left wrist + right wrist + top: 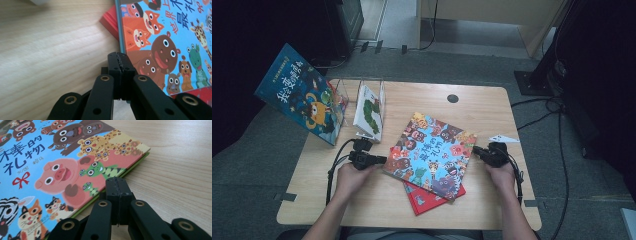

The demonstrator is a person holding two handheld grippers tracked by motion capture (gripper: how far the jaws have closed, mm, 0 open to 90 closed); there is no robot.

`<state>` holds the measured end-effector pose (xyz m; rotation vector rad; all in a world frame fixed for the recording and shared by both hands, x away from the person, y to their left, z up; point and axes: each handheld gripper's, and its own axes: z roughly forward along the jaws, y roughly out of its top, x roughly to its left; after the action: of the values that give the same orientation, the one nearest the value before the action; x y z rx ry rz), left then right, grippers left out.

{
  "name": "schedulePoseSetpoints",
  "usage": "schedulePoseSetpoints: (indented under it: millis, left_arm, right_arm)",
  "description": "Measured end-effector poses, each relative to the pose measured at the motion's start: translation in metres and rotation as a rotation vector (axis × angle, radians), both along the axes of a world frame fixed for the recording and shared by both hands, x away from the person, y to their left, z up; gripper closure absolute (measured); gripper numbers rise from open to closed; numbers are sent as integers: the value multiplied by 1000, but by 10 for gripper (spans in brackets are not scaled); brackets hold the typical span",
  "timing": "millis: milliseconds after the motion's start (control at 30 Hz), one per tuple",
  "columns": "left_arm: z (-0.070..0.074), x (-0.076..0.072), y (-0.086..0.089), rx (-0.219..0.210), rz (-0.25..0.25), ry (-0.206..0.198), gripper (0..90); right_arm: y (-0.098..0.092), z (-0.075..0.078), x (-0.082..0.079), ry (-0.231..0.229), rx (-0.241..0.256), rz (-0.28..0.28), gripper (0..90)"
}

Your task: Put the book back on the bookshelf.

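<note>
- Blue picture book (pixel 431 154) with many cartoon animals lies flat on the wooden desk (pixel 377 200), right in the middle, turned like a diamond.
- It rests on top of a red book (pixel 430 197), which peeks out at the blue book's 6 o'clock side.
- From the high view, the left gripper (pixel 379 160) is at the book's 9 o'clock corner, just touching or just beside it.
- The right gripper (pixel 475 150) is at the book's 3 o'clock edge, also very close.
- In the left gripper view, the jaws are pressed together with nothing between them, and the book (pixel 165 45) lies at about 1 o'clock from the tips.
- In the right gripper view, the jaws are also pressed together and hold nothing, and the book (pixel 50 170) lies at about 10 o'clock, its green edge right by the tips.
- Both hands are about equally near, one on each side of the book.
- I think the jaws must first come apart before they can pinch the edges.
- At 11 o'clock on the desk, a clear rack (pixel 381 95) holds a white book (pixel 368 112), and a dark blue book (pixel 302 92) leans on it.
</note>
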<state>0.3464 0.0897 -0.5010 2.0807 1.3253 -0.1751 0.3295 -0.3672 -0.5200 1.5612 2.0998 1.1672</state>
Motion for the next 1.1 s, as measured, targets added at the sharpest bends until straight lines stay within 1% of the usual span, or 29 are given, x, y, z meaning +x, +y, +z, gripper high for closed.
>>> schedulePoseSetpoints:
  millis: [133, 267, 300, 333, 400, 633, 800, 967, 1000, 1033, 1067, 1100]
  left_arm:
    - [0, -6, -3, -3, -9, 12, 900]
    - [-1, -11, -4, -9, -18, 16, 900]
    - [-1, -13, -5, -12, -17, 16, 900]
    - [-1, -13, -5, -13, -22, 17, 900]
    - [-2, -16, -4, -18, -23, 20, 900]
    - [-2, -25, -3, -27, -19, 29, 900]
    - [-2, -30, -3, -31, -8, 24, 900]
    - [-1, -34, 0, -34, -5, 27, 900]
    - [-1, -34, 1, -31, 0, 29, 888]
    - [0, -34, 2, -29, 9, 33, 850]
    - [0, -32, 4, -22, 26, 47, 820]
    - [1, -31, 5, -22, 36, 50, 807]
  right_arm:
    - [2, 0, 1, -9, -6, 14, 900]
    - [3, 1, 2, -15, -1, 15, 900]
    - [4, 1, 3, -14, 1, 15, 900]
    - [4, 2, 4, 1, 4, 11, 900]
    - [5, 3, 5, 5, 13, 8, 900]
    - [11, 4, 9, 8, 15, 21, 900]
    - [16, 4, 13, 0, 12, 27, 900]
    - [22, 5, 19, 10, 12, 41, 900]
    - [23, 5, 20, 8, 11, 45, 900]
    - [23, 5, 21, 10, 10, 48, 900]
    - [24, 5, 22, 11, 10, 50, 900]
    - [25, 5, 23, 11, 11, 52, 900]
